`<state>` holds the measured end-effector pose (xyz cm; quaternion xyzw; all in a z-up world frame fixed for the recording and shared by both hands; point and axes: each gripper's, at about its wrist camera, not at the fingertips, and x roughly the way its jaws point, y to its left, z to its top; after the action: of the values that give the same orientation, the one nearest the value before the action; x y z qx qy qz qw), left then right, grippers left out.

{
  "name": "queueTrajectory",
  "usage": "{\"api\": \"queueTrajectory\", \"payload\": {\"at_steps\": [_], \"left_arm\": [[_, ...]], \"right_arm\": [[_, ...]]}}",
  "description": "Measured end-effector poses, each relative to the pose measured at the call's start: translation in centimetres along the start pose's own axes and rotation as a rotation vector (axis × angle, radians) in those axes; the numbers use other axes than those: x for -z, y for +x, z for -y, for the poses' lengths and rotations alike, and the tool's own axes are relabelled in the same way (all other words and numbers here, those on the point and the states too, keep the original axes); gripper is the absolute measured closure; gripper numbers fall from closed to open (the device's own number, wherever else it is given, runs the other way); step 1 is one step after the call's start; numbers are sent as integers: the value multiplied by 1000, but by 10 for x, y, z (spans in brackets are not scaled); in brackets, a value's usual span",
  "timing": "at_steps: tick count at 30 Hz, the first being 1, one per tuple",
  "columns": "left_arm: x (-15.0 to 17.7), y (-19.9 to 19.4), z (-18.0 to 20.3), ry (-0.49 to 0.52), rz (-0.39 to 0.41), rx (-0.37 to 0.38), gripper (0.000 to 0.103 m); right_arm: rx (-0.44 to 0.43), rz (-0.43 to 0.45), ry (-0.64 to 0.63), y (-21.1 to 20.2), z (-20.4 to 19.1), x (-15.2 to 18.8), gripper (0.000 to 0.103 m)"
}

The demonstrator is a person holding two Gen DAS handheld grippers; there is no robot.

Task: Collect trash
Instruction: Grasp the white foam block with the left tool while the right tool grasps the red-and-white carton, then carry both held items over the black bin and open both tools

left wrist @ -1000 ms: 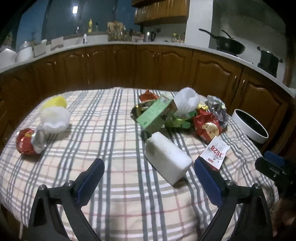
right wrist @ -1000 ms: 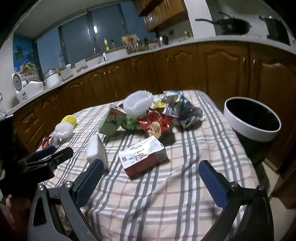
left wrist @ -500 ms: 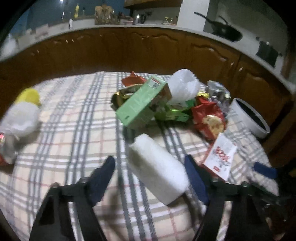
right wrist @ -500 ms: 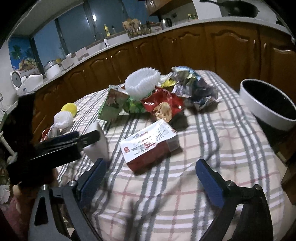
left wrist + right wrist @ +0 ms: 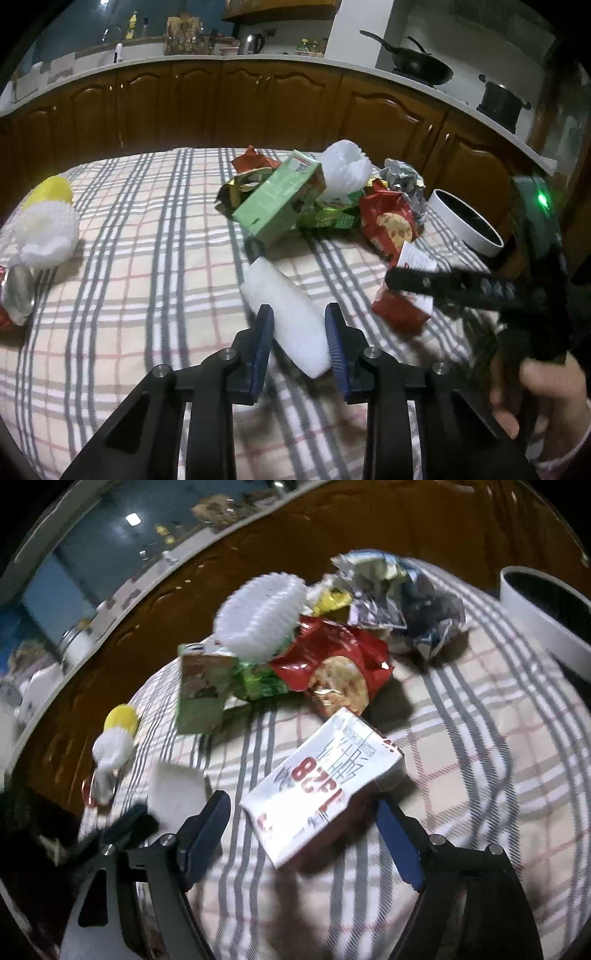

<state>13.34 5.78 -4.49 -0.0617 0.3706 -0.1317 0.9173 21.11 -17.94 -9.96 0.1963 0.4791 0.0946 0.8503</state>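
A white foam block [image 5: 288, 310] lies on the checked tablecloth [image 5: 147, 258]. My left gripper [image 5: 298, 321] has its jaws closing, and both blue pads touch the block's sides. A red-and-white carton [image 5: 325, 775] lies between the fingers of my right gripper [image 5: 301, 801]. Its jaws are closing but still wide, and the left pad stands clear of the carton. In the left wrist view a dark finger of the right gripper [image 5: 443, 286] reaches over that carton [image 5: 402, 310]. The white bin [image 5: 461, 221] stands past the table's right edge.
A heap behind holds a green carton [image 5: 280, 203], a white paper liner [image 5: 343, 170], a red snack bag [image 5: 391, 221] and a silver wrapper [image 5: 402, 177]. At the left lie a yellow ball [image 5: 48, 190], another white liner [image 5: 48, 232] and a red can [image 5: 14, 295]. Brown cabinets ring the table.
My left gripper went forward and its jaws narrowed from wide apart onto the foam block. My right gripper dropped, rolled and narrowed a little around the carton.
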Motion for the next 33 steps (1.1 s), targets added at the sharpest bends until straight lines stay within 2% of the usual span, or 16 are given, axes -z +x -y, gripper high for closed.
{"api": "queueTrajectory", "payload": {"at_steps": [2,4,7,9,11,12,14,18,20,21,22,23,24,26,33], "left_arm": [[0,-1,-2,-9,-7,-1,70],[0,2,-7,-33,-29,-33,67],[2,13,-16,-84,-62,-19,63],[1,15,-20,-107,-66,-3,60],[-2,17,-21,-118,-75,5,53],[-3,17,-21,-125,-79,2,50],[-4,18,-21,-136,-86,-25,32],[-4,24,-20,-148,-108,-24,31],[-5,29,-13,-141,-107,0,33],[-6,31,-11,-135,-106,5,39],[-6,33,-7,-125,-106,17,58],[-7,35,-4,-123,-108,48,67],[-9,36,2,-116,-105,60,70],[-12,35,13,-68,-93,36,74],[-26,34,59,39,-69,98,74]], "right_arm": [[19,-3,9,6,-2,-6,20],[38,-12,2,12,-3,-10,20],[60,-4,-23,12,-3,-10,34],[33,-7,-25,9,2,-12,39],[3,9,-37,0,6,-10,50],[-6,23,-46,-7,7,-8,51],[-17,28,-49,-15,9,-6,52],[-49,37,-27,-25,24,-1,52],[-53,43,-15,-31,30,-1,52],[-55,49,-13,-34,33,0,53],[-57,54,-12,-37,35,0,53],[-58,59,-10,-40,36,-1,53],[-61,65,-6,-42,37,0,53],[-62,77,1,-50,44,1,53],[-58,132,26,-78,65,4,54]]}}
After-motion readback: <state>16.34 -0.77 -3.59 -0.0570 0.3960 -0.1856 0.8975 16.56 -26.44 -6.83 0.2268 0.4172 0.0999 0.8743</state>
